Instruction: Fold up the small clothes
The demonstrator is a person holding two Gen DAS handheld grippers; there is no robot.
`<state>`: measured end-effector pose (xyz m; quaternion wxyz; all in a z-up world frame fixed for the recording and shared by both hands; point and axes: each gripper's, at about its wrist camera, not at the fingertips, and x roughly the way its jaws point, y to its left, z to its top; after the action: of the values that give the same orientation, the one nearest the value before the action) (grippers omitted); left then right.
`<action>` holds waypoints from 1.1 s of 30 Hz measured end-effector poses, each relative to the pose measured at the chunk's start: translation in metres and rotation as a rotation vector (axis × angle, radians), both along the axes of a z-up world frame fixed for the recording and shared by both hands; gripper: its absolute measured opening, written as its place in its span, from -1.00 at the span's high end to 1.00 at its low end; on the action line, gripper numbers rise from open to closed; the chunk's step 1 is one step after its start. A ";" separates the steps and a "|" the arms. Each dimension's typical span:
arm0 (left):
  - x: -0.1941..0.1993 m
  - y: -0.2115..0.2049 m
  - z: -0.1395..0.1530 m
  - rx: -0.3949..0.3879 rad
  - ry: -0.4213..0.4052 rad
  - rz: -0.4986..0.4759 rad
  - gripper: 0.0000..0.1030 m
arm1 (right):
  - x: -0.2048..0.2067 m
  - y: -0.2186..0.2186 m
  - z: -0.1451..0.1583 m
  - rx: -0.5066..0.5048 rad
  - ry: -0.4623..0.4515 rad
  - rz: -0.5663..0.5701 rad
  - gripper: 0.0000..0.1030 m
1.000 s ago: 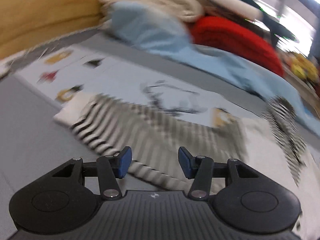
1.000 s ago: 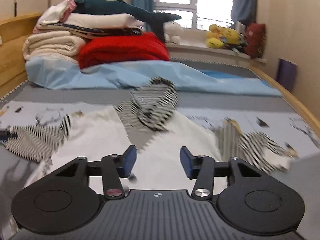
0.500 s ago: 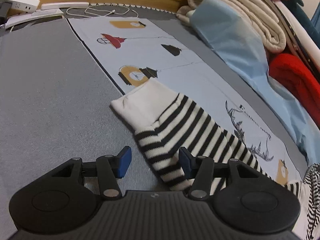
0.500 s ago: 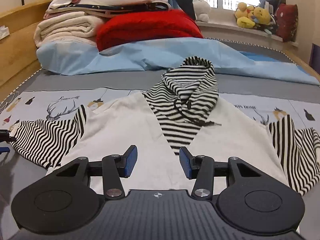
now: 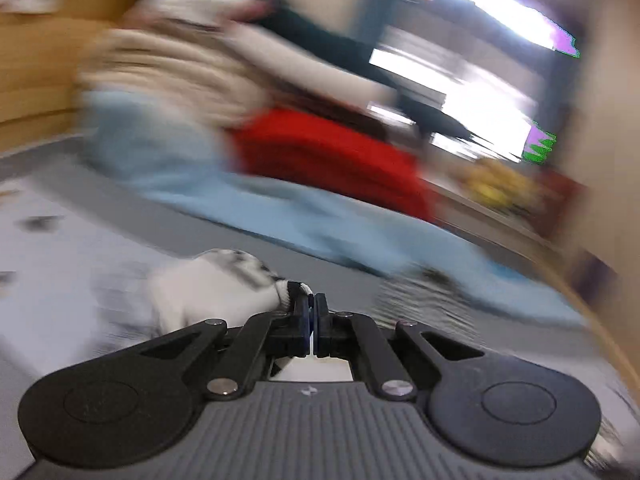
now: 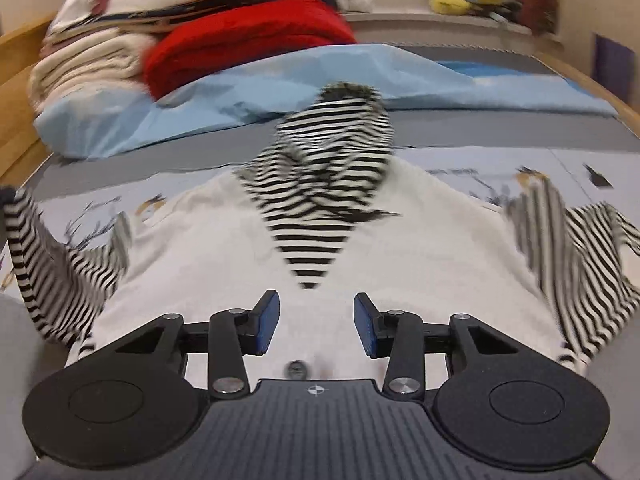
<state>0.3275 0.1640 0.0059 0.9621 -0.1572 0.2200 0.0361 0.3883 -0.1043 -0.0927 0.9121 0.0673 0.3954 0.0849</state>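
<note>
White-bodied striped hoodie [image 6: 224, 240] is lying spread on the bed [image 6: 500, 136], both sleeves out, no fold laid yet. I'm seeing the left gripper [image 5: 311, 308] clamping the left cuff [image 5: 216, 284], jaws having just been closing on it. Right gripper [image 6: 315, 320] is hanging over the hoodie's white front below the hood [image 6: 340, 140], jaws part-open, just been narrowing, pinching nothing. Both sleeves and body folds are left, I'm judging.

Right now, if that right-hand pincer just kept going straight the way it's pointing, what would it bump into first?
Most likely the white front of the little hoodie, spread flat on the bed just beyond the right gripper's open fingers. Depth is hard to judge through this lens.
</note>
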 end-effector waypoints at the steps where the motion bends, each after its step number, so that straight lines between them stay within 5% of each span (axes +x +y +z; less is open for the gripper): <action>1: 0.003 -0.029 -0.003 -0.019 0.013 -0.079 0.98 | 0.002 -0.008 0.000 0.007 0.005 -0.031 0.17; 4: 0.015 -0.109 -0.021 -0.050 0.146 -0.329 0.74 | 0.007 -0.036 -0.002 0.025 0.033 -0.143 0.16; 7: 0.007 -0.138 -0.025 -0.036 0.183 -0.349 0.44 | 0.012 -0.064 -0.005 0.037 0.068 -0.241 0.15; 13: 0.014 -0.076 0.009 -0.093 0.258 -0.052 0.44 | 0.020 -0.099 -0.013 0.164 0.157 -0.327 0.14; 17: 0.003 -0.017 -0.005 -0.116 0.254 0.119 0.44 | 0.022 -0.099 -0.024 0.202 0.182 -0.344 0.14; 20: 0.012 0.014 -0.024 -0.119 0.405 0.232 0.44 | 0.026 -0.100 -0.041 0.267 0.219 -0.346 0.13; 22: 0.018 0.030 -0.027 -0.137 0.395 0.271 0.44 | 0.032 -0.102 -0.055 0.311 0.247 -0.354 0.13; 26: 0.035 0.038 -0.029 -0.050 0.380 0.298 0.44 | 0.048 -0.100 -0.070 0.310 0.267 -0.378 0.13; 33: 0.031 0.044 -0.036 -0.060 0.392 0.314 0.44 | 0.065 -0.097 -0.095 0.316 0.300 -0.402 0.13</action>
<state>0.3586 0.2077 -0.0300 0.8787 -0.2077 0.3761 0.2082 0.4536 -0.2017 -0.1875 0.8203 0.2972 0.4863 -0.0478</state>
